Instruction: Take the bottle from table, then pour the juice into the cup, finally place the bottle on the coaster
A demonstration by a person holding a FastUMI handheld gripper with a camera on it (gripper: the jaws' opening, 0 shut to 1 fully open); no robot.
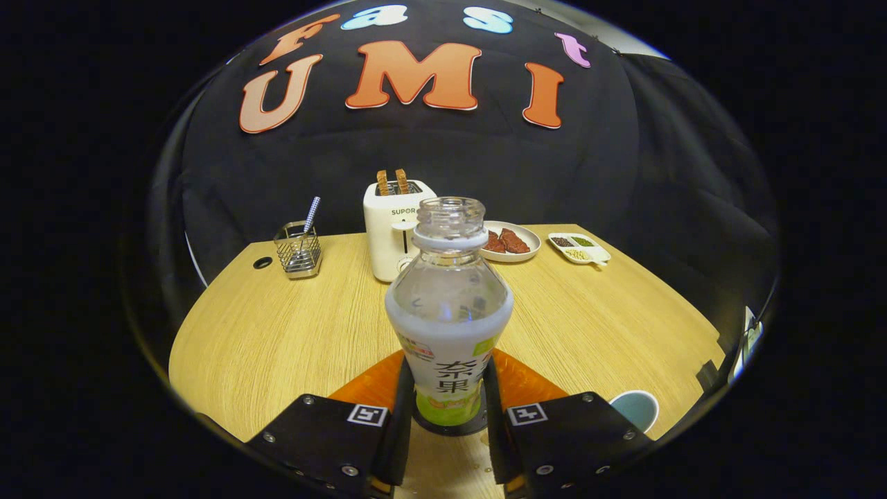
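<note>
Gripper clamps both fingers on the uncapped clear plastic bottle, upright so nothing spills, base on the dark round coaster; pale cup near right.

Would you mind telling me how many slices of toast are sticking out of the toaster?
2: both toast slices stand side by side in the toaster, beyond the bottle that the gripper holds between its fingers.
</note>
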